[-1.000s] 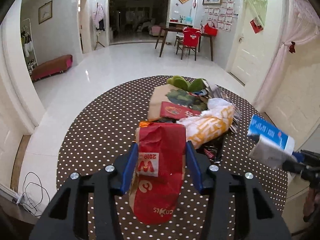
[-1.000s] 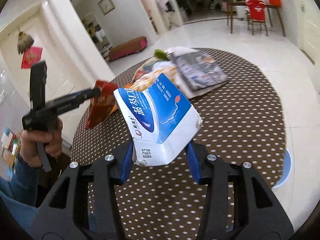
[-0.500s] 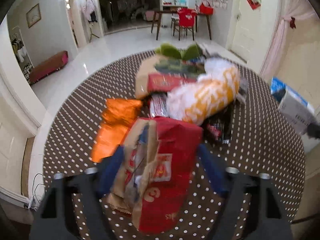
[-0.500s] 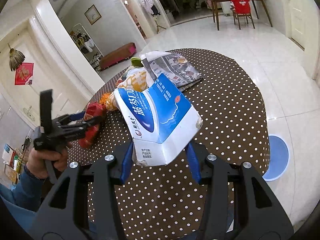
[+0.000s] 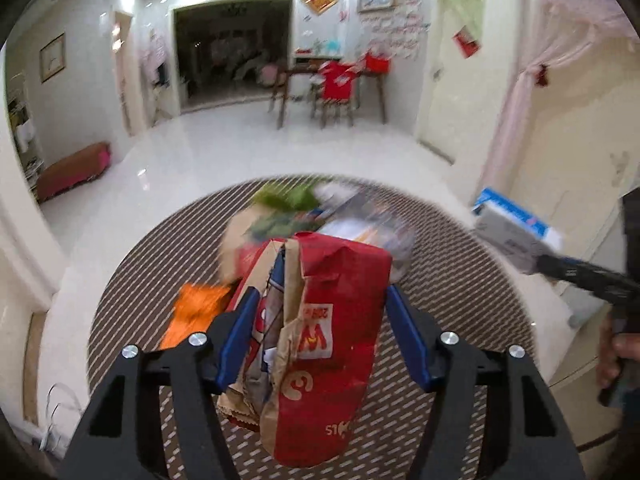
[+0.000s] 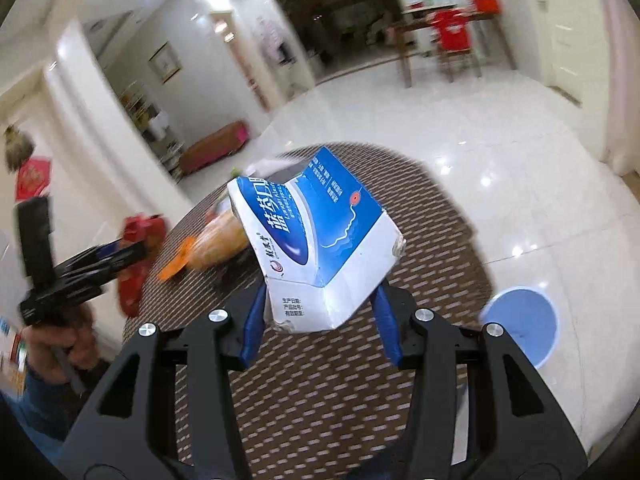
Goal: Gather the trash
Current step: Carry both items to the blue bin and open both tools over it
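Crumpled red-and-brown paper fast-food bag (image 5: 320, 344), frame centre: light, soft, crushable; left gripper (image 5: 320, 344), jaws just widened, clasps its sides. Blue-and-white cardboard carton (image 6: 320, 248): light, stiff, dented; right gripper (image 6: 320, 320) clamps its lower end.

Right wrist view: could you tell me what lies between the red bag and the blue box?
An orange wrapper and a yellowish bag on the table; right wrist view.

Both grippers are alike: the left gripper (image 5: 320, 336) and right gripper (image 6: 318, 320) have matte black angular frames with triangular cut-outs, silver round screw heads on the knuckles, and slim blue fingers (image 5: 236, 340). A blue sleeve (image 6: 38, 404) covers the left forearm.
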The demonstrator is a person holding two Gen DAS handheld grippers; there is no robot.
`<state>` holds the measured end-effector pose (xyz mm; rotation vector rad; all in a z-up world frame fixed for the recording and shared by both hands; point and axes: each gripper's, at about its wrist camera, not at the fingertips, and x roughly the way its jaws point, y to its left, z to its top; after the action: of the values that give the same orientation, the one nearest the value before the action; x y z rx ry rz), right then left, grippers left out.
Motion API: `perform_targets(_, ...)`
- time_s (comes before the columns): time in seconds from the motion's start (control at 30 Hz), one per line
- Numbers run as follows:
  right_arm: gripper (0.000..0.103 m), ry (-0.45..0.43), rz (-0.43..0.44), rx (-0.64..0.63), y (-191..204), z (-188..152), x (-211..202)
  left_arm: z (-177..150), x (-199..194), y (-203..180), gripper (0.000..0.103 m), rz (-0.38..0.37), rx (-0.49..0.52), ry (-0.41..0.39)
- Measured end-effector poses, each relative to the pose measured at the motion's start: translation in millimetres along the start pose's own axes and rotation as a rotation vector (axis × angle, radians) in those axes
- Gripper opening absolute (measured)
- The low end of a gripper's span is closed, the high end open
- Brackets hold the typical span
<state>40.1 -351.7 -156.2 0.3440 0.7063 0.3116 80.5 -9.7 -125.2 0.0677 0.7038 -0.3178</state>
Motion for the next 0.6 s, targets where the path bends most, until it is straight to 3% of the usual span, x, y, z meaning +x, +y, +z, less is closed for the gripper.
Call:
perform_targets(0.2,0.048,-0.022,-0.190,0.129,-83.9,9.3,-7.6,41.3,25.4,-67.9,0.063,-0.165,0.076,-0.045)
perform_targets(0.4,0.048,0.093,-0.370,0.300,-192.0,-16.8,23.2,67.3,83.9,-138.6,0.063,-0.312,0.111,-0.001)
perform_targets(0.5,0.048,0.150,-0.411,0.371,-233.0,-30.1,44.4,73.4,115.8,-165.7,0.063,-0.354,0.119,0.037)
perform_targets(0.6,0.057,0.201,-0.407,0.451,-270.7,-42.3,74.3,78.5,150.8,-191.4,0.063,-0.381,0.133,0.082)
